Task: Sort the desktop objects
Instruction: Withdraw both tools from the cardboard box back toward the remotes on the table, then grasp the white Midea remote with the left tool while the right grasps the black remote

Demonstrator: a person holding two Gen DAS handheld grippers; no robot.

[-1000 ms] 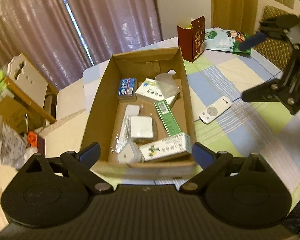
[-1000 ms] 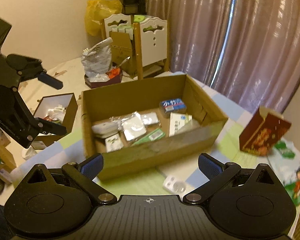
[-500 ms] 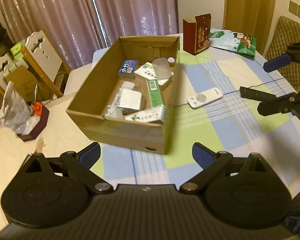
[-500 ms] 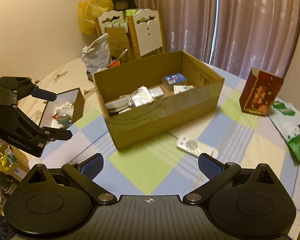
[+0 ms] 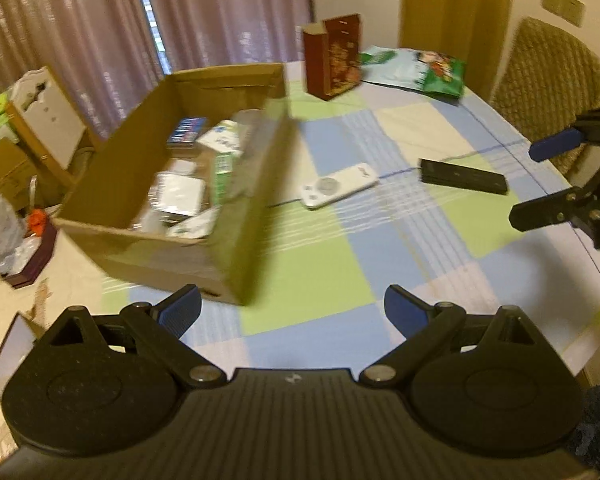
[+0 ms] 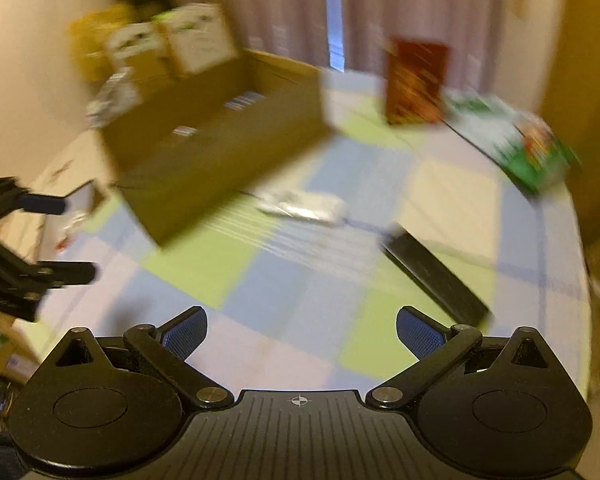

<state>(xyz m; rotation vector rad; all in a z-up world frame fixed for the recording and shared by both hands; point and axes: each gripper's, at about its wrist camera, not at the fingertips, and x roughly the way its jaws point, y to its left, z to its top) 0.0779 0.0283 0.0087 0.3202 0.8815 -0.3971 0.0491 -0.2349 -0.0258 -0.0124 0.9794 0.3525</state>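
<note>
My table (image 5: pixel 380 280) wears a checked cloth of green, blue and cream squares. On its left part sits the cardboard box (image 5: pixel 188 248), open-topped, long axis running away from me, holding packets and small cartons too blurred to name. Behind it stands a dark red carton (image 5: pixel 332 62), upright, beside a flat green bag (image 5: pixel 420 68). Just right of the box lies the white remote (image 5: pixel 340 186), slim and rounded, a round pad near its left end, long axis across the table and tilted up to the right. The black remote (image 5: pixel 462 176) lies further right, flat, boxy, pointing the same crosswise way. My left tongs (image 5: pixel 292 312) and right tongs (image 6: pixel 302 330) are both spread wide, gripping nothing, above bare cloth.
</note>
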